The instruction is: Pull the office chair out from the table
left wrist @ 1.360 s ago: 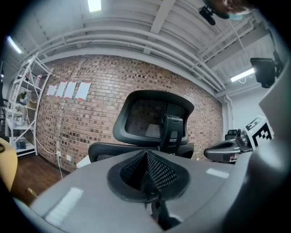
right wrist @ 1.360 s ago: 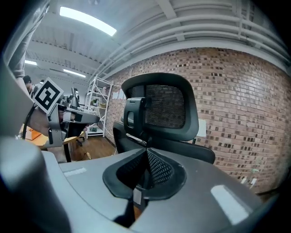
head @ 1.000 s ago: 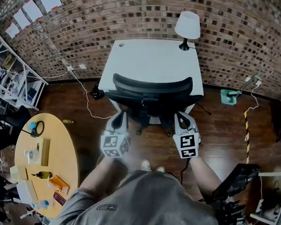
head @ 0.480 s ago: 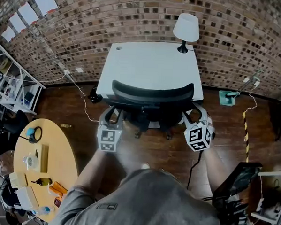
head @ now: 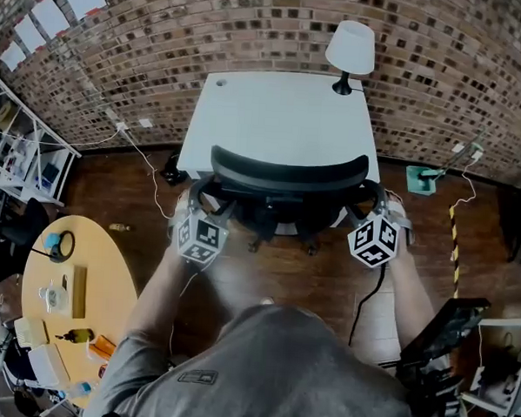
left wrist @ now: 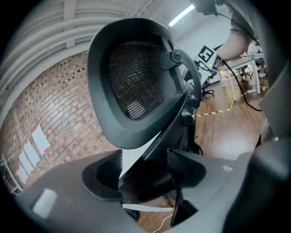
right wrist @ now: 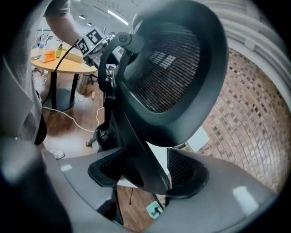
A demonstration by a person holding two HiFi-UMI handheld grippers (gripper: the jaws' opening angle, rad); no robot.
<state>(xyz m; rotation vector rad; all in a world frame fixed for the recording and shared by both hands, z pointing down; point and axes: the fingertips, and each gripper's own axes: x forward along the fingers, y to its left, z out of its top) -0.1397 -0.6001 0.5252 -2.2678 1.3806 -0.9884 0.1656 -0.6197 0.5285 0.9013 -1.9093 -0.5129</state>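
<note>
Head view: the black mesh-backed office chair (head: 288,174) stands tucked against the white rectangular table (head: 278,117), with the left gripper (head: 202,200) and right gripper (head: 372,200) flanking its backrest. Left gripper view: the jaws have just been opening and are spread astride the backrest's edge, not pinching. Right gripper view: the same, presumably for an even two-sided pull.

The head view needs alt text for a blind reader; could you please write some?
A person stands behind a black chair tucked under a white table, left claw and right claw at its sides. Their jaws have just been opening, with part of the chair between them.
</note>
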